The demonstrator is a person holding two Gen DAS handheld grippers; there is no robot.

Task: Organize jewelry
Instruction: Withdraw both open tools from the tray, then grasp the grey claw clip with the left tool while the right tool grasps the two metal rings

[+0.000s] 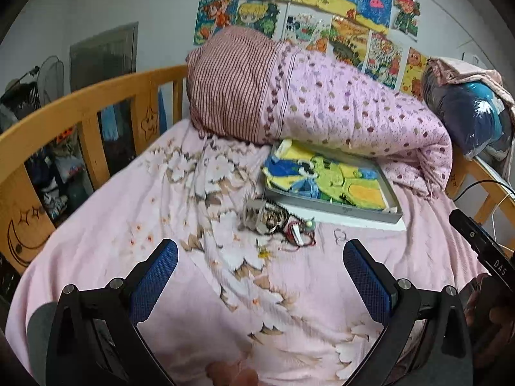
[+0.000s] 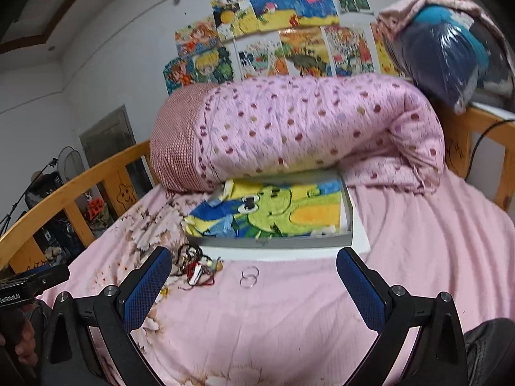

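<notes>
While the pink bed (image 2: 402, 257) carries a rolled quilt (image 2: 305, 122), a shallow grey tray (image 2: 276, 241) holds a cartoon picture; just before it lie tangled jewelry (image 2: 196, 268) and two clear rings (image 2: 249, 276). Left tongs (image 1: 260, 276) and right tongs (image 2: 252, 281) hover, spread apart, empty.

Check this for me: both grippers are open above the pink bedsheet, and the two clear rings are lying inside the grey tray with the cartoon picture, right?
Not quite. The clear rings lie on the pink bedsheet in front of the grey tray, not inside it; the right wrist view shows this. The left gripper and right gripper are open.
</notes>
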